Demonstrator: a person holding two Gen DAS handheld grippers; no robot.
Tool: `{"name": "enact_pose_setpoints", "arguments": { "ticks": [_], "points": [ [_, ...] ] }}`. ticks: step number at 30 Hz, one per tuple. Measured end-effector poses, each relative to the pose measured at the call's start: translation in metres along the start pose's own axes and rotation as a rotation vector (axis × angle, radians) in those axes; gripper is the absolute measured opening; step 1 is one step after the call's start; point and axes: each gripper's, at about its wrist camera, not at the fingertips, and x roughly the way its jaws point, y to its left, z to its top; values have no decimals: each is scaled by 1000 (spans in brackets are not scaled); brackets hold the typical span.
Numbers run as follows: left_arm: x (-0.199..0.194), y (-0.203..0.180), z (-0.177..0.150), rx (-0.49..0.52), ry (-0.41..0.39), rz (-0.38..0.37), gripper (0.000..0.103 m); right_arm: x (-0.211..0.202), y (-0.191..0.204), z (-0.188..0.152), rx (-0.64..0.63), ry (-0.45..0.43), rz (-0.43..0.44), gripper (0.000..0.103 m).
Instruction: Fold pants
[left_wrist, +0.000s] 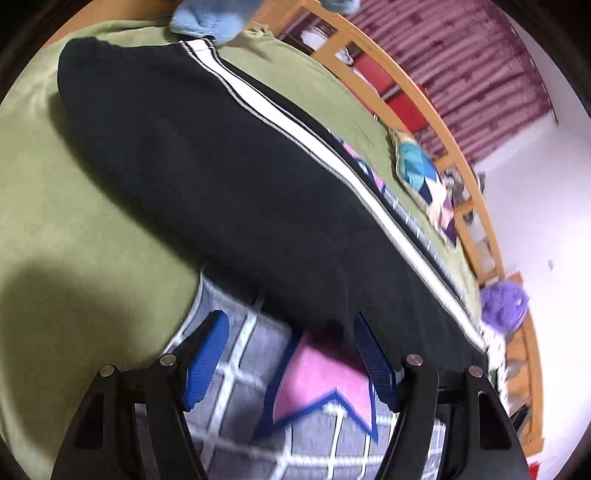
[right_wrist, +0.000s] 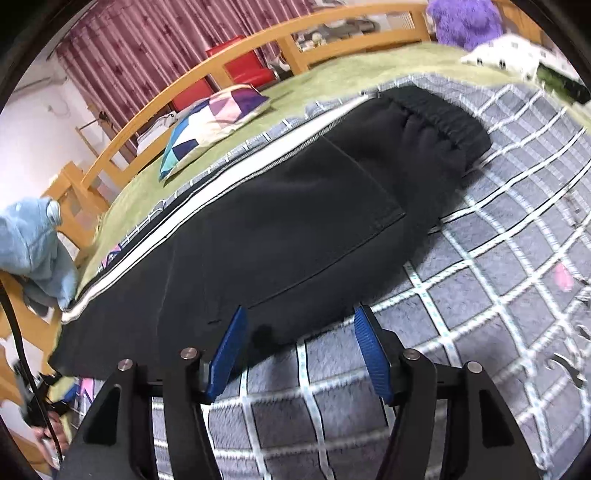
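So the black pants (right_wrist: 280, 229) are lying flat on the bed, spread over the grey checked blanket (right_wrist: 498, 206) and the green sheet (left_wrist: 74, 229). Looks like they're already folded lengthwise, leg on leg, white side stripe along the far edge and waistband off to the right. Still needs the crosswise fold, I'd guess. Left gripper (left_wrist: 291, 354) and right gripper (right_wrist: 299, 350) both sit at the near edge, jaws apart, gripping nothing. Patterned pillow (right_wrist: 218, 114) sits beyond.
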Motion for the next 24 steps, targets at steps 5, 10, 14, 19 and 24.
{"name": "enact_pose_setpoints", "arguments": {
  "ticks": [5,10,14,19,24],
  "points": [
    [17,10,30,-80,-47,-13,67,31,-20,16,93,1,66,61],
    [34,16,55,-131,-101,41,50,52,-37,43,207,-41,119,60],
    [43,10,74,-111,-85,104,14,68,-35,63,211,-51,74,27],
    [4,-30,84,13,-126,114,11,38,-33,78,222,-75,140,15],
    [-58,-55,46,126,-132,124,11,-32,-32,71,202,-102,138,8]
  ]
}}
